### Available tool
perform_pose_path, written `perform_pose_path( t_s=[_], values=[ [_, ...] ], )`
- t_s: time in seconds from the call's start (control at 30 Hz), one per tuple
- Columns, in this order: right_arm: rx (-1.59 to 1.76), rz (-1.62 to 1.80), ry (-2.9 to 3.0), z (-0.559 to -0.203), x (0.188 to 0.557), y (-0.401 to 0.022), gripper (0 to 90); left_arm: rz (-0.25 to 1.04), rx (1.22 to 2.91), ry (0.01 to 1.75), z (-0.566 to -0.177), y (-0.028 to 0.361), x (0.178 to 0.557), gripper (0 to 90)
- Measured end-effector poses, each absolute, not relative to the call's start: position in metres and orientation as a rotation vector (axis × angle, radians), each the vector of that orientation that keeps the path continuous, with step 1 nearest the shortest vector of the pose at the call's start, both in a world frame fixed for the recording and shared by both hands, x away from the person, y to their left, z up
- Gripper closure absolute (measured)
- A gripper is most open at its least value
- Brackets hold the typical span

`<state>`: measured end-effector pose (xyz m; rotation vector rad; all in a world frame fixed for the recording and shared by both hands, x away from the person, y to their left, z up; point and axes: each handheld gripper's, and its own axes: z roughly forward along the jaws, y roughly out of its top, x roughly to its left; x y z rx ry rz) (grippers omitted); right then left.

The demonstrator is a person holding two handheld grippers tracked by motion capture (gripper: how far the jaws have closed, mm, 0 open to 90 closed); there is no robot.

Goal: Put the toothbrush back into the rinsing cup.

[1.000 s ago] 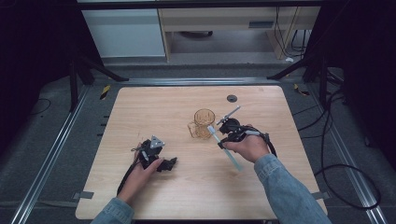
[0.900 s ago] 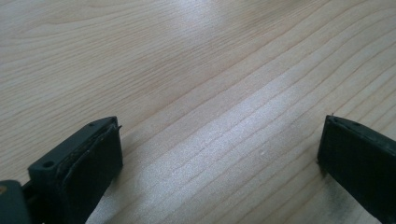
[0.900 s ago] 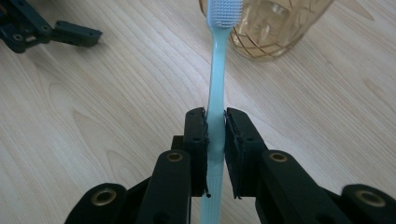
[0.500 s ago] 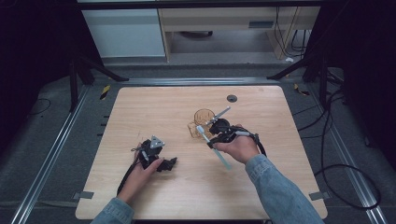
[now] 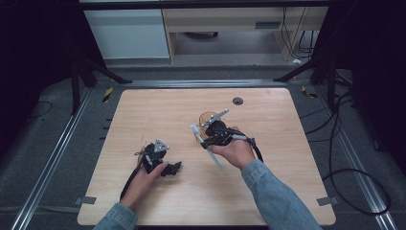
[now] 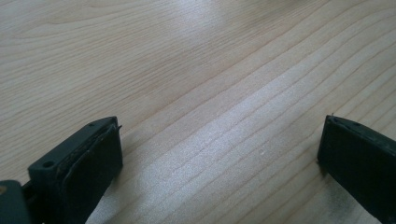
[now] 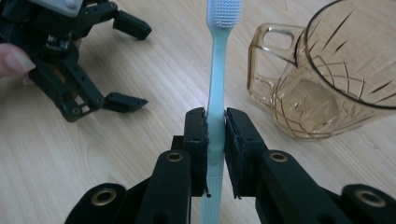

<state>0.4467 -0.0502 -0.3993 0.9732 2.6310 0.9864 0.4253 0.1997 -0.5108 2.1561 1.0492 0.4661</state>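
Note:
My right gripper [image 7: 215, 135] is shut on the handle of a light blue toothbrush [image 7: 216, 70], whose white bristle head points away from the jaws. In the high view the toothbrush [image 5: 214, 155] slants across the table's middle, held by the right gripper [image 5: 209, 140]. An amber glass mug [image 7: 327, 84] with a cut pattern stands upright just right of the brush, and in the high view the mug [image 5: 206, 118] is partly hidden behind the gripper. My left gripper [image 5: 172, 168] rests low on the table at front left, open, with bare wood between its jaws [image 6: 219, 154].
The wooden table [image 5: 143, 115] has a small dark round hole [image 5: 238, 100] near its back edge. The left gripper [image 7: 74, 60] shows at the upper left of the right gripper view, a short way from the brush head. Black cables trail on the floor [image 5: 354, 158] at the right.
My right gripper has moved left with the toothbrush, in front of the mug, and the brush head now points toward the left gripper. The left gripper has stayed still.

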Motion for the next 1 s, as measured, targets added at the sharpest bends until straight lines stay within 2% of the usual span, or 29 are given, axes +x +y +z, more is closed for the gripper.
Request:
perform_pose_path(
  t_s=[1.0],
  values=[
    [0.968, 1.218, 2.37, -0.387, 0.448, -0.037, 79.3, 0.467, 2.154, 1.05, -0.511, 0.2, 0.425, 0.0]
  ],
)
